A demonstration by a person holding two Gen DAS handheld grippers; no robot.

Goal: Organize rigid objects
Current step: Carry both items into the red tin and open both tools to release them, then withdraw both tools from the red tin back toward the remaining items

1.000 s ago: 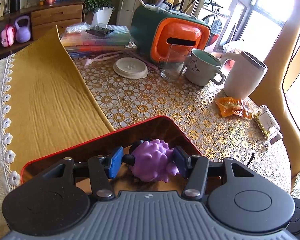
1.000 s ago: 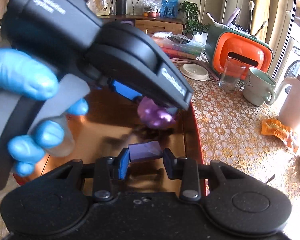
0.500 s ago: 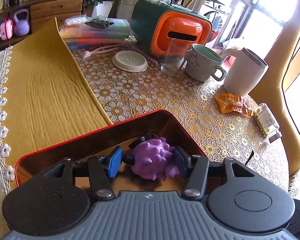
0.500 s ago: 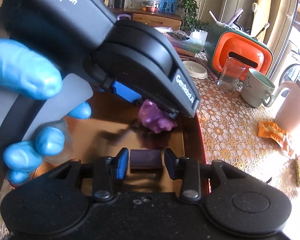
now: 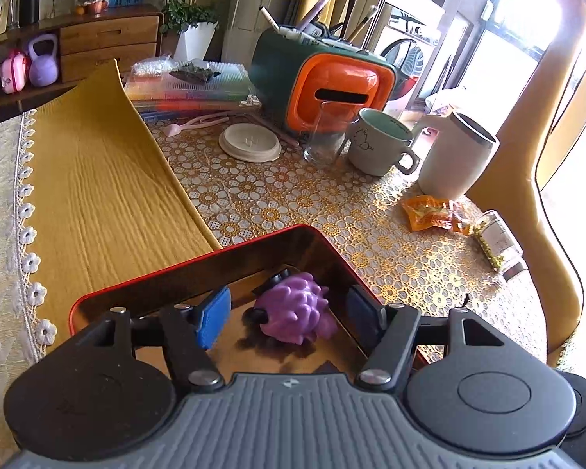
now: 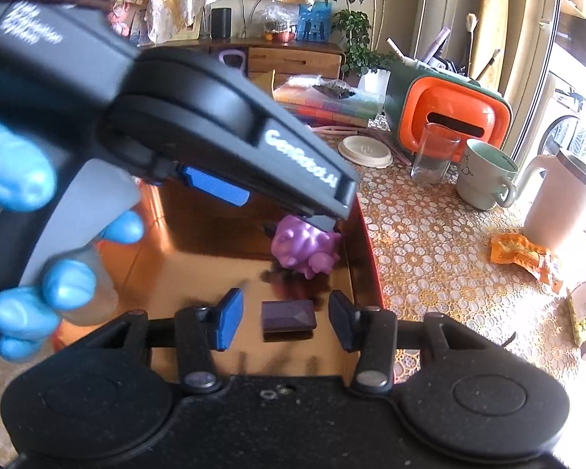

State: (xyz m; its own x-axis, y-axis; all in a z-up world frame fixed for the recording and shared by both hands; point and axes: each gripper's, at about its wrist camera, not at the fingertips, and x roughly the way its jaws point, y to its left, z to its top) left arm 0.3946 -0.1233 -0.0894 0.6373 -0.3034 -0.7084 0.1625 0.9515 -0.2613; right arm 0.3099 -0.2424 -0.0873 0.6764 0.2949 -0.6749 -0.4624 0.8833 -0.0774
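The left gripper (image 5: 289, 316) has just been opening: its 2 blue pads stand clear on either side of the purple toy (image 5: 295, 312), which lies free in the far right corner of the red tray (image 5: 144, 285). The right gripper (image 6: 285, 322) has also just been opening; the dark block (image 6: 288, 314) sits on the tray floor between its pads, touched by neither. A blue-gloved hand (image 6: 39, 242) holds the left gripper's handle. On the table (image 5: 293, 195) beyond stand a glass (image 5: 324, 144), a mug (image 5: 379, 144) and a white jug (image 5: 455, 156).
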